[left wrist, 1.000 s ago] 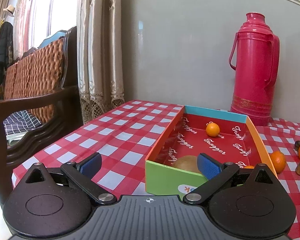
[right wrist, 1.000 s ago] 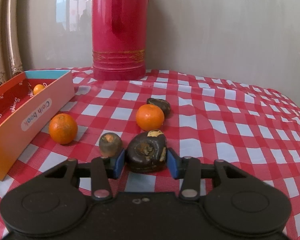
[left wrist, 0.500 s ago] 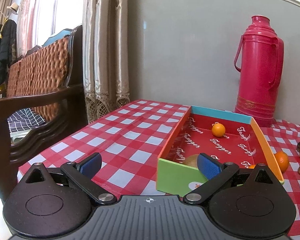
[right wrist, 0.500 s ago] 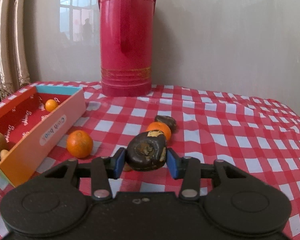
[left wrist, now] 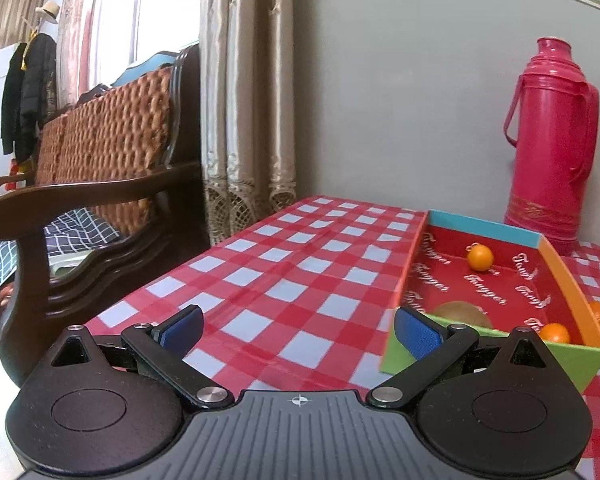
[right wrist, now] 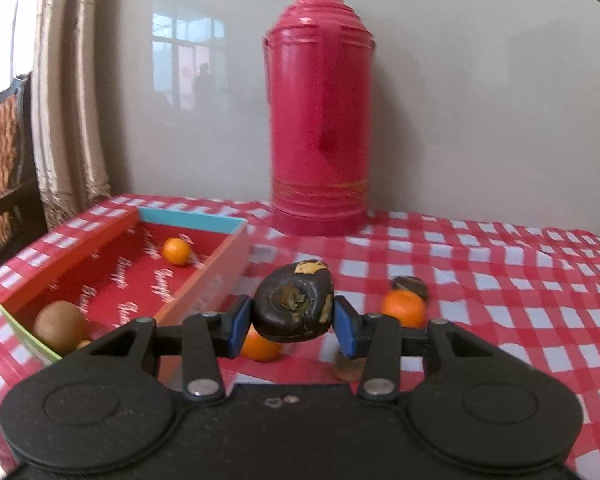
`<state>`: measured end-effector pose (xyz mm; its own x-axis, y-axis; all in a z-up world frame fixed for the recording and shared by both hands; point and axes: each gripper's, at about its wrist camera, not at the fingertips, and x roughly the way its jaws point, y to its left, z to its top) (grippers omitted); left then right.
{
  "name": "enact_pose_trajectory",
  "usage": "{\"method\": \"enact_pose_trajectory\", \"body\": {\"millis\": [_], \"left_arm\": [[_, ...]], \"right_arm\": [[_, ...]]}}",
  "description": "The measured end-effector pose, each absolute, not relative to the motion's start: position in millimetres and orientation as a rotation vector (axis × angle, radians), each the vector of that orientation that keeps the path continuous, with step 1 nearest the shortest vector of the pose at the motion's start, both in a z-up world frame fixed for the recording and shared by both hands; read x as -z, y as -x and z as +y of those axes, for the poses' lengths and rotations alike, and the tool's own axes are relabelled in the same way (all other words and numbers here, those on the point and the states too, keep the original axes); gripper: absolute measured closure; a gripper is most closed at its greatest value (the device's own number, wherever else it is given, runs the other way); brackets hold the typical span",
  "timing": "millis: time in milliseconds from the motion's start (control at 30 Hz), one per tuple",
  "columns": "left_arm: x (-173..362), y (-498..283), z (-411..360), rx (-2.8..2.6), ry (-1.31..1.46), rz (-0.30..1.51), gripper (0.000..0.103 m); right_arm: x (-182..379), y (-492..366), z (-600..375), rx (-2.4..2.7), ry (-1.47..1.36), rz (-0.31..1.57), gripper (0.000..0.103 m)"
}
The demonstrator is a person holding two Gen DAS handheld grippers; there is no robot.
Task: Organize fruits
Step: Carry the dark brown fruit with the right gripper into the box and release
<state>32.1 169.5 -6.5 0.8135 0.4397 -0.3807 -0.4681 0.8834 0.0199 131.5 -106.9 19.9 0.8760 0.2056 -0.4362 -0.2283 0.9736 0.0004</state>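
My right gripper (right wrist: 292,326) is shut on a dark brown wrinkled fruit (right wrist: 294,300) and holds it above the table, just right of the open box (right wrist: 204,280). The box has a red floor and holds a small orange (right wrist: 176,251) and a brown kiwi (right wrist: 60,326). Two oranges (right wrist: 405,309) (right wrist: 260,346) and another dark fruit (right wrist: 410,282) lie on the cloth beside it. My left gripper (left wrist: 298,334) is open and empty over the cloth, left of the box (left wrist: 572,300). There the box shows an orange (left wrist: 480,258), the kiwi (left wrist: 462,314) and another orange (left wrist: 554,332).
A tall pink thermos (right wrist: 320,120) stands at the back by the wall, also in the left wrist view (left wrist: 550,140). A wooden wicker-backed chair (left wrist: 100,184) and curtains (left wrist: 248,100) stand left of the table. The red checked cloth (left wrist: 280,272) covers the table.
My right gripper has lifted the dark fruit off the table and carried it left toward the box. My left gripper has drawn back and left, away from the box, staying open.
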Motion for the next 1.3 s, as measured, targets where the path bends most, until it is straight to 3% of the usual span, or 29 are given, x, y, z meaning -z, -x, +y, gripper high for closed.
{"method": "enact_pose_trajectory", "body": {"millis": [1300], "left_arm": [[20, -8, 224, -0.574, 0.097, 0.421, 0.002]], "right_arm": [[-4, -124, -5, -0.427, 0.076, 0.451, 0.067]]}}
